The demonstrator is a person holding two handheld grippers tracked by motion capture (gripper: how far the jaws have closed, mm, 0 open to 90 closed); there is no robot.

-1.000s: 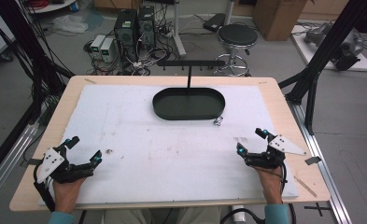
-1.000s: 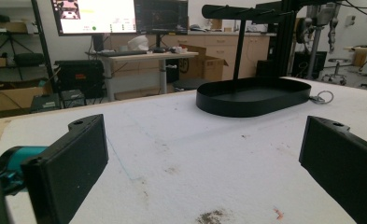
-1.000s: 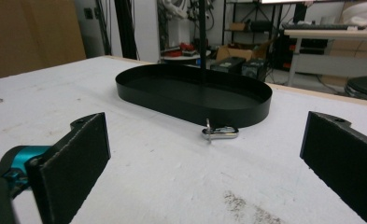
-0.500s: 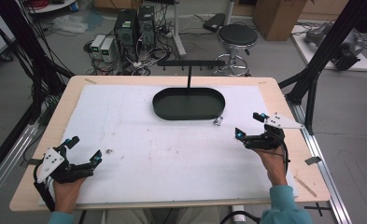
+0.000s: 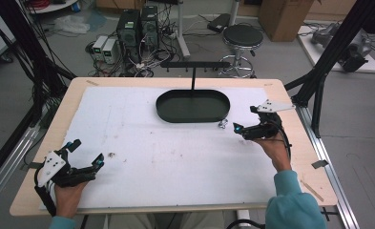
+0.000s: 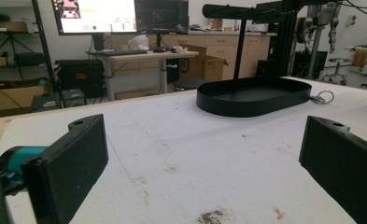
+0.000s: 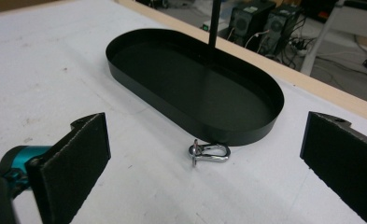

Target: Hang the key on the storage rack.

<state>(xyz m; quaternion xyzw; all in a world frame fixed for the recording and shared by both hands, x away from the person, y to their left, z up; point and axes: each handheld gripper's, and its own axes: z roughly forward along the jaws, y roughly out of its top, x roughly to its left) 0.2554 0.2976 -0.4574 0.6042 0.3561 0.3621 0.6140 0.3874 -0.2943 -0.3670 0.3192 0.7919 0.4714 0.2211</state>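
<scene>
A black oval tray (image 5: 166,112) with a T-shaped stand rising from it sits at the far middle of the white mat. A small silver metal clasp (image 5: 222,124) lies on the mat just off the tray's right front rim. My right gripper (image 5: 244,119) is open a short way to the right of the clasp. In the right gripper view the clasp (image 7: 209,152) lies ahead between the open jaws, touching neither, against the tray wall (image 7: 172,109). My left gripper (image 5: 86,151) rests open at the near left, holding nothing. From the left gripper view the tray (image 6: 253,100) stands far ahead.
The white mat (image 5: 175,157) covers most of the wooden table (image 5: 314,176). A small dark speck (image 5: 111,154) lies on the mat just right of the left gripper. Computers, cables and a stool stand on the floor beyond the far edge.
My right gripper has moved away from the near right of the table, forward and slightly left, up to the clasp beside the tray. The left gripper has stayed put.
</scene>
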